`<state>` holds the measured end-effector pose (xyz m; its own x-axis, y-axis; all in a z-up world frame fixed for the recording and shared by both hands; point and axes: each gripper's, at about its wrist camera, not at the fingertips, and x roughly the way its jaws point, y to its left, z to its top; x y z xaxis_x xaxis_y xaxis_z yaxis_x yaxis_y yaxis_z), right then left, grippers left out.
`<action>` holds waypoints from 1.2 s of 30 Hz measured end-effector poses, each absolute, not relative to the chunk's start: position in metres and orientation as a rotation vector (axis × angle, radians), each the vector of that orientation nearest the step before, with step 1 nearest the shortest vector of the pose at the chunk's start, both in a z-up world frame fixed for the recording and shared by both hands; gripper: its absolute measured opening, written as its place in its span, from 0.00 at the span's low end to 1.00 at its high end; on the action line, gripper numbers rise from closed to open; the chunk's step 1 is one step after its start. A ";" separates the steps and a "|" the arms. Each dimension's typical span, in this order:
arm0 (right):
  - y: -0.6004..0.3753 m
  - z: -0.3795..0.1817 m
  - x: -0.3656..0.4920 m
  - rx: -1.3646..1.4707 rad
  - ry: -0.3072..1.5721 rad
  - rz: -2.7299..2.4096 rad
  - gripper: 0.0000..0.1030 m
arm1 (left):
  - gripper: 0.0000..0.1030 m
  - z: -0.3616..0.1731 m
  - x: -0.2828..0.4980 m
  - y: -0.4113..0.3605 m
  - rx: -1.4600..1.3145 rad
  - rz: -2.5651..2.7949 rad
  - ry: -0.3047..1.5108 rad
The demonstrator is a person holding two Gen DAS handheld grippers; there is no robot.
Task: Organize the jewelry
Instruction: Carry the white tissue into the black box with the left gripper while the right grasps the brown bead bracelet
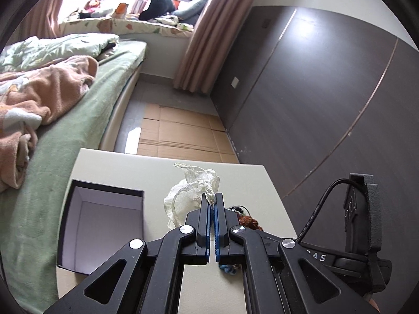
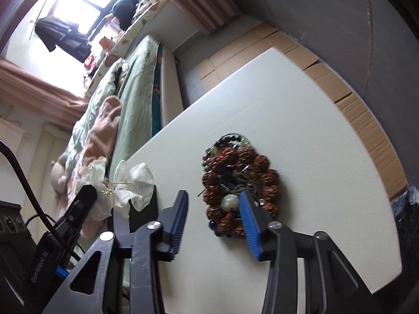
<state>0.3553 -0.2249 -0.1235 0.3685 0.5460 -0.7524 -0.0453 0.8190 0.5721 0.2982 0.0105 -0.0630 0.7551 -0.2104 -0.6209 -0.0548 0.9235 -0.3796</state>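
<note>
My left gripper (image 1: 212,198) is shut on a crumpled translucent plastic bag (image 1: 192,188) and holds it above the white table (image 1: 162,172). In the right wrist view the bag (image 2: 136,180) hangs at the left with a thin gold piece (image 2: 108,189) caught in it. An open black box (image 1: 102,225) with a white inside sits left of the bag. A pile of jewelry (image 2: 239,180), mostly brown bead bracelets with dark beads and a pale stone, lies on the table. My right gripper (image 2: 213,198) is open just in front of the pile, its right finger over the pile's edge.
A bed (image 1: 52,120) with green sheets and a pink blanket runs along the table's left side. Flattened cardboard (image 1: 180,136) covers the floor beyond the table. A dark wardrobe wall (image 1: 314,91) stands to the right.
</note>
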 end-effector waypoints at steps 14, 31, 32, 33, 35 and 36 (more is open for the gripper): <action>-0.171 -0.142 0.384 0.218 1.232 0.304 0.34 | 0.01 -0.057 0.284 0.042 -0.440 -0.004 0.664; -0.231 -0.062 0.332 0.531 0.901 0.459 0.21 | 0.02 -0.066 0.255 0.084 -0.519 0.052 0.642; -0.224 -0.057 0.329 0.535 0.884 0.478 0.21 | 0.02 -0.066 0.256 0.085 -0.524 0.044 0.645; -0.220 -0.053 0.326 0.537 0.866 0.497 0.21 | 0.02 -0.067 0.259 0.087 -0.527 0.038 0.649; -0.210 -0.046 0.320 0.539 0.837 0.530 0.21 | 0.02 -0.070 0.263 0.092 -0.546 0.029 0.664; -0.205 -0.043 0.317 0.537 0.827 0.546 0.21 | 0.03 -0.072 0.266 0.095 -0.558 0.036 0.687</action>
